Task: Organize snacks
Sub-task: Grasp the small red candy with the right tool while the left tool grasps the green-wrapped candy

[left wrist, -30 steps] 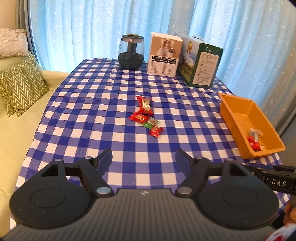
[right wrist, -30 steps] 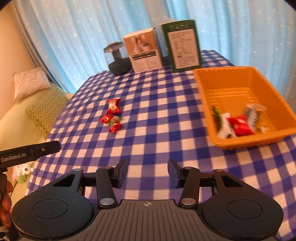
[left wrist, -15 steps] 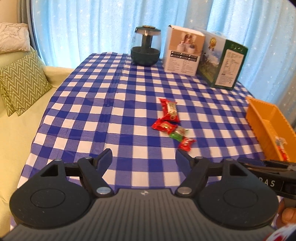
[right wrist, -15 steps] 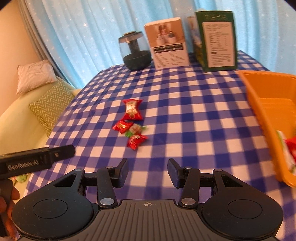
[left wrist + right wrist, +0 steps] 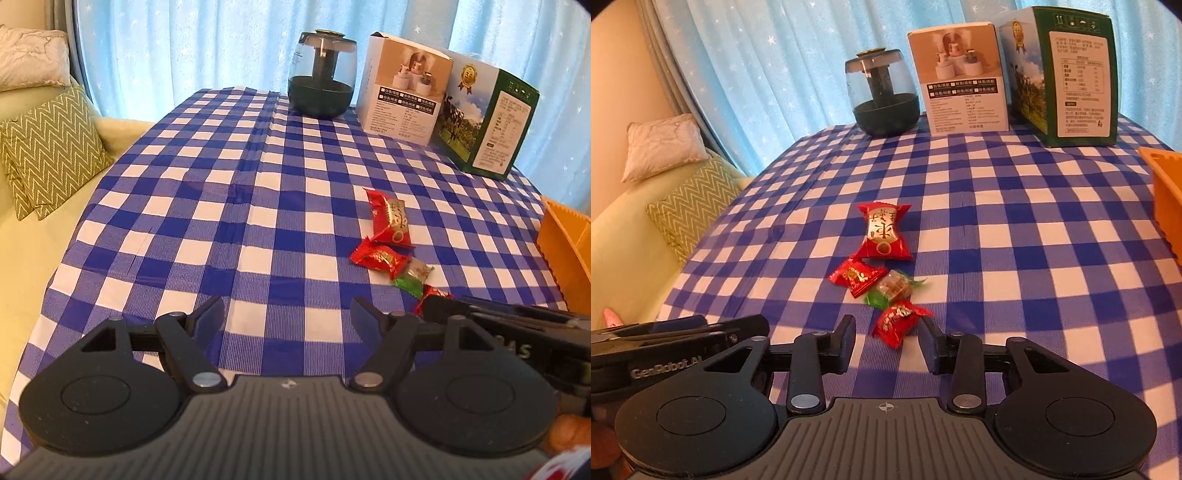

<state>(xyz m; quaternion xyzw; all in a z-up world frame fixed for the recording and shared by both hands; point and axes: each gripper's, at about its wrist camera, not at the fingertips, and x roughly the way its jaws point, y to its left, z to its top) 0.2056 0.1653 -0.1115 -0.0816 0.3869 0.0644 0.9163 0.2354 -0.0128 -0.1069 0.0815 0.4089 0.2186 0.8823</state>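
- Four wrapped snacks lie clustered mid-table: a large red packet [image 5: 884, 232], a small red candy [image 5: 857, 277], a green candy [image 5: 892, 288], and a nearest red candy [image 5: 899, 322].
- Right gripper [image 5: 886, 341] has just been narrowing; the nearest candy sits between its jaws, untouched.
- Left gripper [image 5: 287, 314] is spread, empty, over bare tablecloth [image 5: 221, 206].
- Orange bin [image 5: 1167, 192] stands at the right edge.
- Far edge: one jar [image 5: 882, 96], two boxes [image 5: 960, 77].

"GenRobot.AI" reads in pale letters along the side of the left gripper [image 5: 679, 369] in the right wrist view. In the left wrist view the right gripper [image 5: 517, 350] shows only the letters "AS". The green box [image 5: 1071, 74] at the counter's far edge carries "11" on its top corner; its table of small print cannot be read. The largest red candy wrapper [image 5: 882, 232] bears gold characters, too stylised to read.
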